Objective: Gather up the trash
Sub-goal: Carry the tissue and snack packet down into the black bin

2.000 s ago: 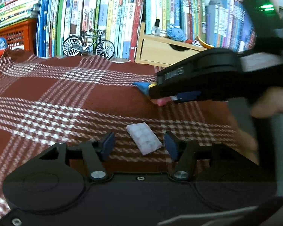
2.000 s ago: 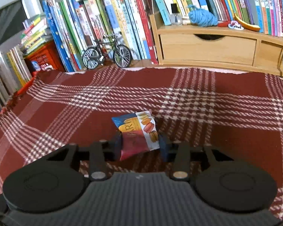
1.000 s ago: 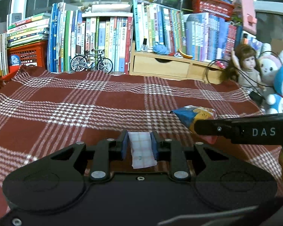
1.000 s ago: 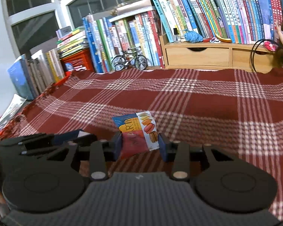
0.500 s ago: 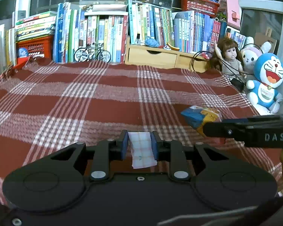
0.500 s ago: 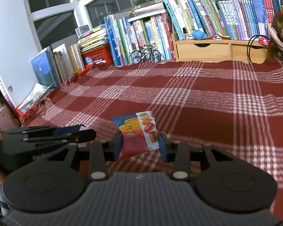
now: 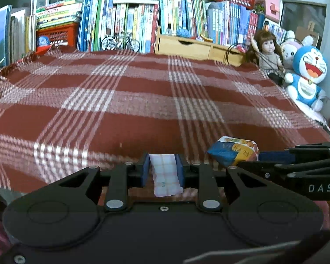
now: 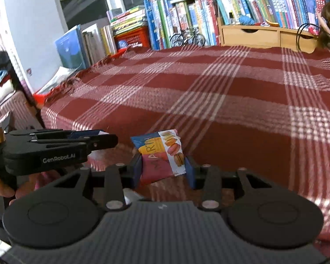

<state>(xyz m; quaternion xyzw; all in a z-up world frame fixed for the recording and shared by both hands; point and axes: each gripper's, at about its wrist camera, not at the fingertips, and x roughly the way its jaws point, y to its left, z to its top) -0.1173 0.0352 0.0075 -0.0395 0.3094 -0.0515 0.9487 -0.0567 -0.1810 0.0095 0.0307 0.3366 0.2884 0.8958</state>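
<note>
Carrying both pieces off the bed now. Two seconds back the white wrapper lay loose on the plaid blanket between open jaws; since then I've clamped it and pulled both hands back, so far more of the bed shows in both views. Pickup looks done, drop-off is next, and no bin is in sight.

Left wrist view: left gripper is closed on the white wrapper, lower centre of frame, which hangs between the blue pads with its lower edge free. Plaid blanket fills mid-frame with no other litter on it that I can see. Lower right, the right gripper comes in side-on with "DAS" on its body.

Right wrist view: lower left, the left gripper's side reads "GenRobot.AI", with a hand under it. Centre bottom, the right gripper is clamped on the snack packet, blue, yellow and maroon with macaron pictures. Packet lettering is only partly legible, something like "RT" and "MA". Book spines along the top are too small to read.
</note>
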